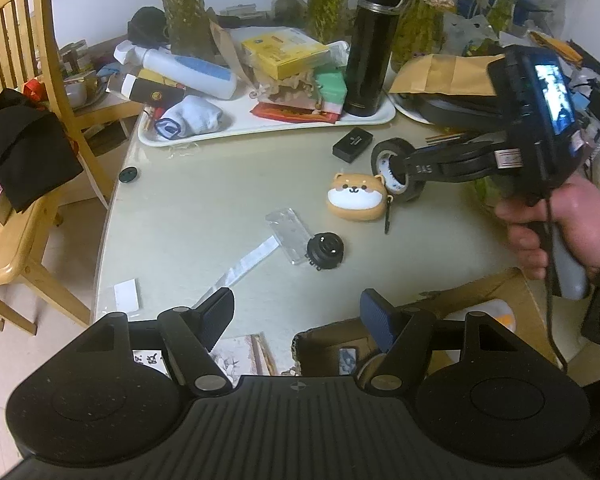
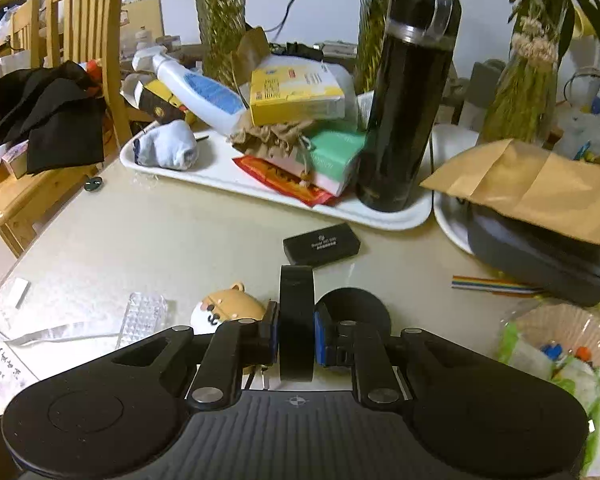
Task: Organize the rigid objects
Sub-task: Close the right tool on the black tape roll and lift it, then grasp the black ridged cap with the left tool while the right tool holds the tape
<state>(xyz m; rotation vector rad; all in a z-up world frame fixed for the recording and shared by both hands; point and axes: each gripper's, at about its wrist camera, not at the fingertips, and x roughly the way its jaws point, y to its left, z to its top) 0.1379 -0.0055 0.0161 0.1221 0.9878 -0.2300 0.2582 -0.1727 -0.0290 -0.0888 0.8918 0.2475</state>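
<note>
Right tongs (image 2: 296, 334) clamp a black tape roll (image 2: 296, 320) on edge, blue pads flat on both its faces, just beside the rounded dog-faced case (image 2: 228, 308) on the glossy worktop (image 2: 140, 240). Only the left wrist view shows the roll's white patterned core (image 1: 392, 172) and the hand (image 1: 560, 232) gripping the handle. Left tongs (image 1: 296, 316) stand open, empty, nearer than the case.

Loose on table: one tape roll (image 1: 396, 168), one black box (image 1: 352, 143), one dog-face case (image 1: 356, 202), one lens (image 1: 325, 249). On tray (image 1: 260, 128): one black flask (image 1: 374, 44), one white bottle (image 1: 188, 70).
</note>
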